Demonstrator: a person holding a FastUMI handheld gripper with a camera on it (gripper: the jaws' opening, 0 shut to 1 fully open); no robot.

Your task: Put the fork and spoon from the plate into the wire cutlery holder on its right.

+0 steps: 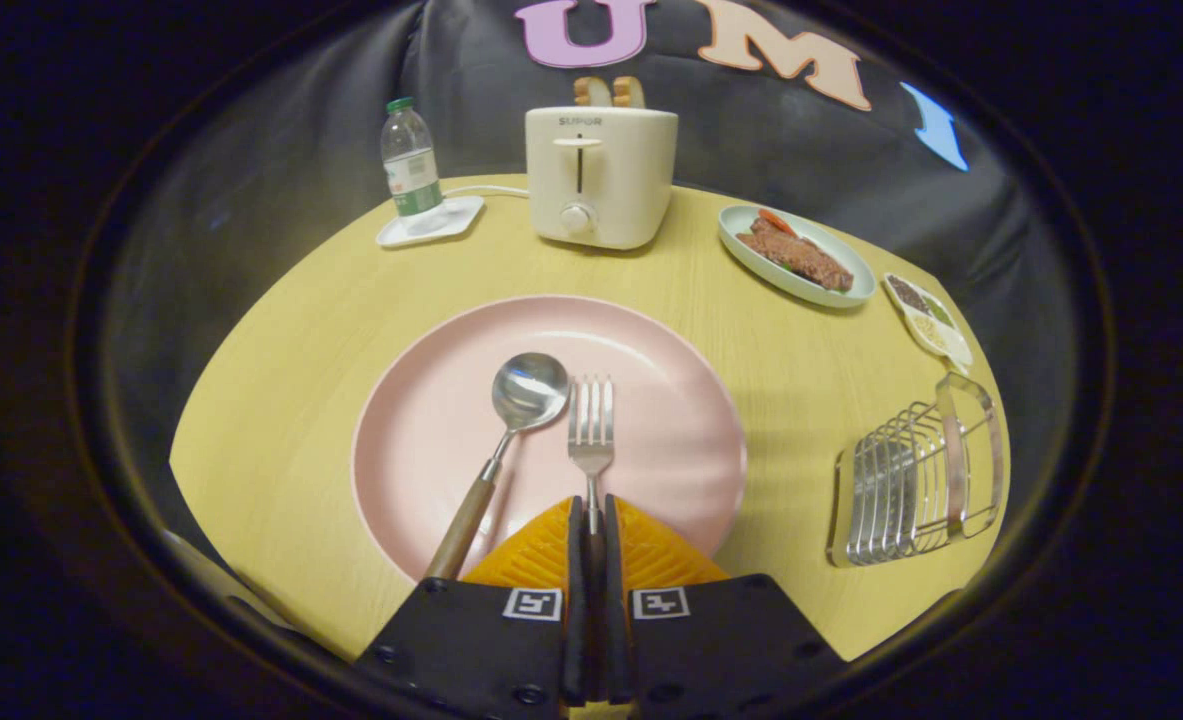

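On plate (431,420), gripper (592,515) clamping fork (591,425).

Staged dining booth: toaster (601,175), steak dish (797,256), wooden table (281,330).

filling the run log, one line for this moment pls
gripper shut on fork handle | fork on plate | spoon on plate | holder empty

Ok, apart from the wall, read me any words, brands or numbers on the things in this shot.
"SUPOR": on the front of the toaster, above its lever slot.
Label on the bottle: too small and blurred to read.
Square markers on the tool: coded patterns, no words. The tool's fingers are closed on the handle of the fork.
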